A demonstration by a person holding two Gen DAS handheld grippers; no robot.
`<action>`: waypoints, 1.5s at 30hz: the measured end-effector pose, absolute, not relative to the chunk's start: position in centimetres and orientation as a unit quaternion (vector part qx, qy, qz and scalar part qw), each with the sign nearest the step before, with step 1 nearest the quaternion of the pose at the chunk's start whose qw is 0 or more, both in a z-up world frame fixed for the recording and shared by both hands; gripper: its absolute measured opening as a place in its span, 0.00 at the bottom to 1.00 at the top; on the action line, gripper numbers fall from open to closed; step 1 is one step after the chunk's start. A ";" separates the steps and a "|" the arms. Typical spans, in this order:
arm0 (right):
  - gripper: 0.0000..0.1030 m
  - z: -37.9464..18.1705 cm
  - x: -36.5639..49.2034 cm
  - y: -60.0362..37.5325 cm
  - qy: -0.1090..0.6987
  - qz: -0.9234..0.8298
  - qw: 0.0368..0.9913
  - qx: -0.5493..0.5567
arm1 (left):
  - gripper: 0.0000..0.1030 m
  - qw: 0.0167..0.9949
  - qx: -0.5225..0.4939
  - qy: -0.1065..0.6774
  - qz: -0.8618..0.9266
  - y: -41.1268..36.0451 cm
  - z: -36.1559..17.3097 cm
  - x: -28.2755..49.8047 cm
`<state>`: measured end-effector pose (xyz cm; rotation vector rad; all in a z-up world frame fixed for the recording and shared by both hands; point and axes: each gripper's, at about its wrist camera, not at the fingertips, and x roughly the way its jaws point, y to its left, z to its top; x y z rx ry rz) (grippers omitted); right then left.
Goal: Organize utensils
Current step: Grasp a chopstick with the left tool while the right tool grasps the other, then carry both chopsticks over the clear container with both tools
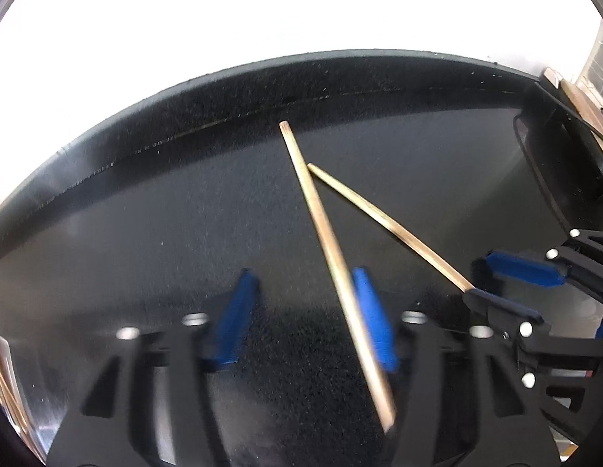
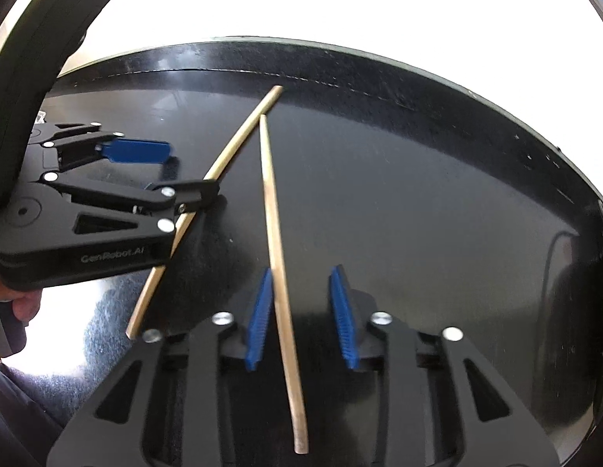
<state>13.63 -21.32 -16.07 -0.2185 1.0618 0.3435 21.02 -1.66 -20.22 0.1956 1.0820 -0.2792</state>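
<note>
Blue-padded left tongs (image 1: 305, 319) and right tongs (image 2: 305, 315) stand spread, each straddling one pale wooden chopstick (image 2: 280, 272), unpinched. Both sticks lie tips converging on the speckled black surface (image 1: 145, 214); glaring white beyond.

Both wrist cameras look steeply down, close over the same black tabletop (image 1: 145, 214), sharing two chopsticks (image 2: 274, 210).

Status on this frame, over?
Left claw open, straddling one chopstick. Right claw open, straddling other chopstick. Neither clamped. Nothing in the way.
</note>
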 end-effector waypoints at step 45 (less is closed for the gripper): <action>0.07 -4.9 5.8 11.4 0.472 0.298 0.827 -0.069 | 0.05 0.869 -0.019 0.492 0.042 36.0 -6.9 5.9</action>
